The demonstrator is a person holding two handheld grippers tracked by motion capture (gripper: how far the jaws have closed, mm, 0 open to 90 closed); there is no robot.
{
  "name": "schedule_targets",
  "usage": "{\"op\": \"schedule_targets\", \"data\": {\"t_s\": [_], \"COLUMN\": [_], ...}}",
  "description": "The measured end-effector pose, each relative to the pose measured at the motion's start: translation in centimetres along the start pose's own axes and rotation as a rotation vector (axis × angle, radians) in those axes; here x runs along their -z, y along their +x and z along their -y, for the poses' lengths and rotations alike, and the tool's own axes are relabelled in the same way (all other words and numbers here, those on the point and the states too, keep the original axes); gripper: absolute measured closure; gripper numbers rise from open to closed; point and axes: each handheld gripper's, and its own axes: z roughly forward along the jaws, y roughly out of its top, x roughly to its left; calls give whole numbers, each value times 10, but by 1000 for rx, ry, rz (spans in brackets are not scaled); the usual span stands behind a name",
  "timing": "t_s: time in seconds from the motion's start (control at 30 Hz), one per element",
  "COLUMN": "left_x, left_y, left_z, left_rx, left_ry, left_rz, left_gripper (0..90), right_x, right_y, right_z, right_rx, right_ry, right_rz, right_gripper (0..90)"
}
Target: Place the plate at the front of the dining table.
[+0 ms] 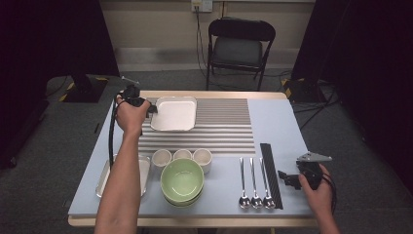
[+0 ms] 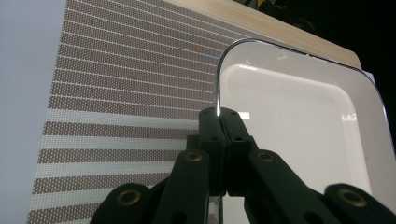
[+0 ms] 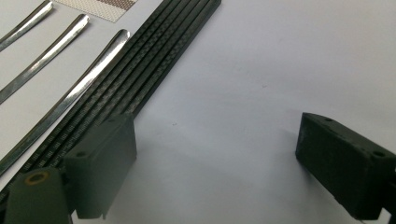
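A white rectangular tray (image 1: 174, 113) (image 2: 299, 126) lies on the striped mat (image 1: 224, 129) (image 2: 116, 84) at the back of the table. My left gripper (image 1: 151, 108) (image 2: 219, 114) is shut on the tray's left rim, with the jaws pinching the thin edge between them. At the front right, my right gripper (image 1: 285, 178) (image 3: 215, 140) rests low over the blue table surface. It is open with nothing between its fingers. Its left finger sits just beside the black chopsticks (image 1: 271, 173) (image 3: 140, 79).
Three spoons (image 1: 253, 183) (image 3: 65, 46) lie left of the chopsticks. Stacked green bowls (image 1: 182, 181) stand at the front centre with three small white cups (image 1: 182, 156) behind them. A metal tray (image 1: 104, 178) lies under my left forearm. A chair (image 1: 241, 44) stands beyond the table.
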Motion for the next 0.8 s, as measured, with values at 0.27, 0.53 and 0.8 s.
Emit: {"op": "schedule_targets", "data": {"t_s": [0.27,0.53,0.8], "left_x": [-4,-7,-15], "left_y": [-3,-3,-9], "left_z": [-1,-2,-2], "left_rx": [0,14,18], "left_ry": [-3,2,-8], "left_rz": [3,-2,-18], "left_gripper": [892,892,892], "right_x": [0,0,0], "right_y": [0,0,0], "right_z": [0,0,0], "right_rx": [-1,0,-1], "right_ry": [1,1,2], "right_rz": [-2,-1,-2], "right_gripper": [112,112,112]}}
